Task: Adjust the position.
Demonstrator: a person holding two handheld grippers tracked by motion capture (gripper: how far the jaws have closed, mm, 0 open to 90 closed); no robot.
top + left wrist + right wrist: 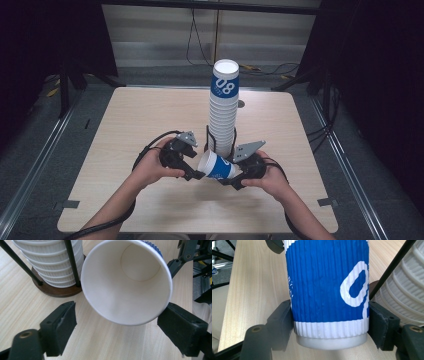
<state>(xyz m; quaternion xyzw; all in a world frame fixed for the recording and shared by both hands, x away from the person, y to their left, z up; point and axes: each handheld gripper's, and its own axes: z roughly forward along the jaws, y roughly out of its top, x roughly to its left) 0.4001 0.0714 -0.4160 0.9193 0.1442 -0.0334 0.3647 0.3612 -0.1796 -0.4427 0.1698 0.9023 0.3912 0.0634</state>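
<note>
Two grippers meet at one cup [216, 166], held on its side just near of the stack [223, 111] on the table [130, 120].

High view: left gripper [192, 174] at the cup's mouth, right gripper [236, 176] at its base.

Left gripper view: jaws stand part open on either side of the rim [126, 281], the right pad just beside it, the left one apart; nothing gripped (holder base [56, 290] beyond).

Right gripper view: both pads press the blue ribbed wall near the cup's bottom [329, 293].

To do the step well, probably a handover: close the left jaws squarely across the rim before the right grip eases, without crushing the paper.
</note>
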